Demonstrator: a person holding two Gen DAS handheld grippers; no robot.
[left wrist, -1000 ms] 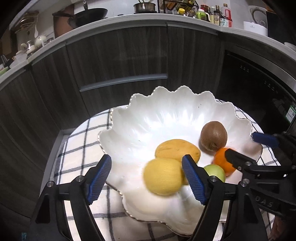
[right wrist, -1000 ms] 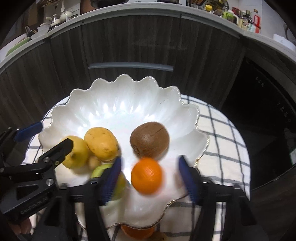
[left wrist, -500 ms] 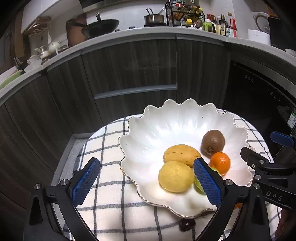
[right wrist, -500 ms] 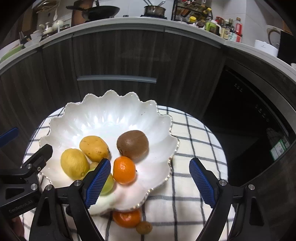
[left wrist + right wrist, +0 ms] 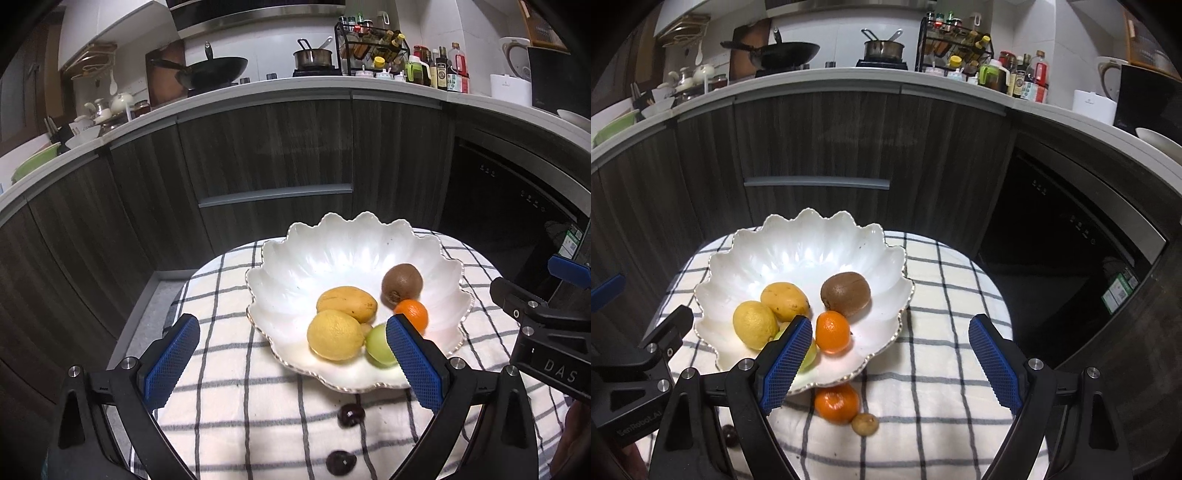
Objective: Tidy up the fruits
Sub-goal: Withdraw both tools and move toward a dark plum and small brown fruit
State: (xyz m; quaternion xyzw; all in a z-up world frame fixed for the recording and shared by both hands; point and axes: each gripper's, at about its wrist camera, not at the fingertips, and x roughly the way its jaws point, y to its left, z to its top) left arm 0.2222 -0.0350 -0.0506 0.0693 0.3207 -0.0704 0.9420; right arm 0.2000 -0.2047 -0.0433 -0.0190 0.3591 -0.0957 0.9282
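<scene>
Now both the left gripper [image 5: 293, 363] and right gripper [image 5: 892, 363] gape empty, fruit bowl [image 5: 849, 236] just ahead

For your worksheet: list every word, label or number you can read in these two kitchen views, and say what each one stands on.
"DAS": on the right gripper body, cut off at the frame edge.
"EenRoboLAI", roughly, on the left gripper body; its letters are small and uncertain.
Bottle labels on the counter: too small.
Green sticker on the dark appliance: too blurred.

Left hand-held gripper [image 5: 291, 350]: jaws spread wide after just opening, nothing between the blue pads, angled downward.
Right hand-held gripper [image 5: 890, 360]: jaws apart after just opening, empty, angled downward, beside the left.
</scene>
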